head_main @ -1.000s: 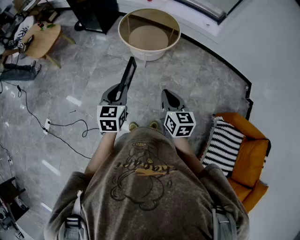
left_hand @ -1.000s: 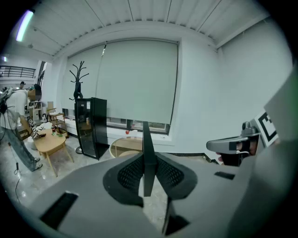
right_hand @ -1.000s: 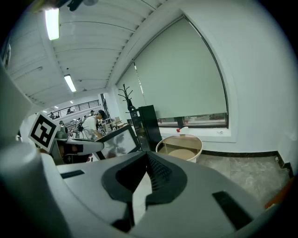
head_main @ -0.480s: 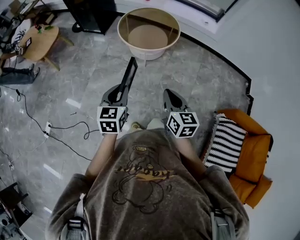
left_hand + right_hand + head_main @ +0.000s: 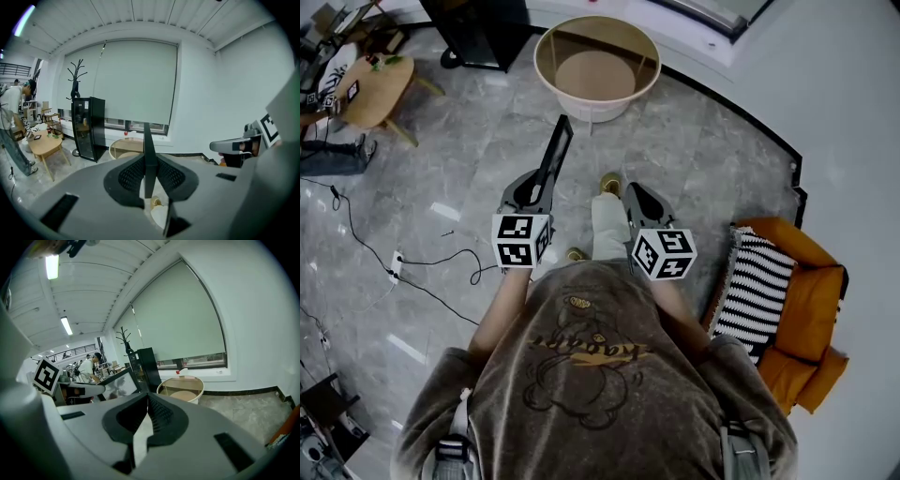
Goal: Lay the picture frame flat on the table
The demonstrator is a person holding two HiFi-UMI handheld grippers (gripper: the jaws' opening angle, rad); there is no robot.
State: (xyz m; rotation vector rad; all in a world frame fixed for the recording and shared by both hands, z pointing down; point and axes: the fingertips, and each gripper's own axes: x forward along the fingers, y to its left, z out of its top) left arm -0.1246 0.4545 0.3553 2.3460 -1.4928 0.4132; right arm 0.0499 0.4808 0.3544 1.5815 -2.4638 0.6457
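Picture frame (image 5: 554, 155): thin, black, upright and edge-on, grasped by the left claw (image 5: 540, 184). Right claw (image 5: 635, 190) clenched, empty. Round glass-topped surface (image 5: 598, 106) ahead on grey stone floor (image 5: 703, 159).

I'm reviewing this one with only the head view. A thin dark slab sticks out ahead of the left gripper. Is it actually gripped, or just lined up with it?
Observer: Gripped. The left gripper view shows the picture frame standing edge-on in the left gripper, with the fingers pressed on both its sides.
Operator: Is the right gripper carrying anything?
Observer: No. Its own view shows the right gripper shut, with nothing between its fingers.
Operator: Which way does the frame's front face?
Observer: Toward the right gripper. That view shows the front: a pale picture with dark, branch-like shapes inside a dark border.
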